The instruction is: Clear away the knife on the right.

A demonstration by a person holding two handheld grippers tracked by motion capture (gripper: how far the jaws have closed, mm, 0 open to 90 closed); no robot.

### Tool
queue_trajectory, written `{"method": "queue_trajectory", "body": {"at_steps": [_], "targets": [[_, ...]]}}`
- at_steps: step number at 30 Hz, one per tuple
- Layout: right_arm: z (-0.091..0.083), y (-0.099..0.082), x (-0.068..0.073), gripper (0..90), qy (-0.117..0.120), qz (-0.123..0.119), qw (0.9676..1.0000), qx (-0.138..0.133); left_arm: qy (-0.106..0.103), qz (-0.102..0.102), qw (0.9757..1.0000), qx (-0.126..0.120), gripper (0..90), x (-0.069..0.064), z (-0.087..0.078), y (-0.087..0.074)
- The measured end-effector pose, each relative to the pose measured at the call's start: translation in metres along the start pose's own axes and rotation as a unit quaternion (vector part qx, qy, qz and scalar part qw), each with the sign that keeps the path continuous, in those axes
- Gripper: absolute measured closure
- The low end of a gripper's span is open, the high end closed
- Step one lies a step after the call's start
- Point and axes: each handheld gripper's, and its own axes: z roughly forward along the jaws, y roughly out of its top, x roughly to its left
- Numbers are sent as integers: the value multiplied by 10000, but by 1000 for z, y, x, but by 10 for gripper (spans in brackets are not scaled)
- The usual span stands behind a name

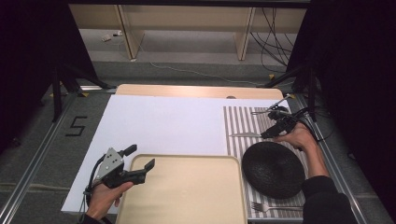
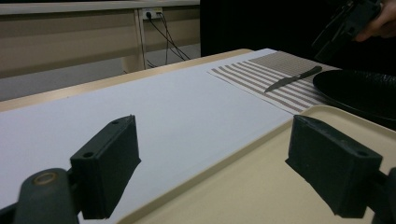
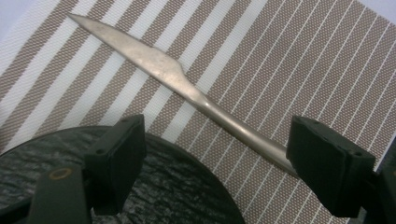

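Observation:
A silver table knife (image 3: 168, 70) lies on a brown-and-white striped placemat (image 3: 280, 56), its blade pointing away from my right gripper (image 3: 219, 140). That gripper hangs open just above it, and the knife's handle runs under the right-hand jaw. A black textured plate (image 3: 163, 186) sits beneath the other jaw. From above, the knife (image 1: 245, 135) lies left of the right gripper (image 1: 271, 130), with the plate (image 1: 273, 169) nearer the person. My left gripper (image 1: 140, 157) is open and holds nothing, poised over the far left corner of a beige tray (image 1: 187, 196).
A fork (image 1: 266, 206) lies on the placemat (image 1: 243, 119) in front of the plate. A white sheet (image 1: 159, 121) covers the table's left and middle. Another thin metal utensil (image 1: 266, 111) lies at the mat's far edge. Metal rails run along both sides.

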Motion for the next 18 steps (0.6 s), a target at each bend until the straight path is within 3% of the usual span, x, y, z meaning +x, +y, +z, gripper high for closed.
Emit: {"method": "queue_trajectory", "body": {"at_steps": [1,8,10,11,12,13,16,18], "targets": [[5,1,0,219,-30,28,9999,128,5,-4,10000,3,161,0,0,0],[18,4,-6,226,-124,-15,9994,325,-7,1,10000,-2,161,0,0,0],[18,5,-8,234,-50,39,9988,485,-11,-5,10000,-2,161,0,0,0],[19,6,-9,234,76,36,9989,453,-19,8,10000,-14,161,-1,0,0],[22,6,-9,234,-3,-15,9994,347,-19,8,10000,-14,161,-1,0,0],[21,7,-8,233,-84,60,9986,515,-13,-2,10000,-11,161,0,0,0],[27,7,-11,235,-78,21,9994,337,17,-35,10000,18,161,0,1,-1],[29,8,-11,235,-62,109,9986,515,15,-46,10000,24,161,-1,2,-1]]}}
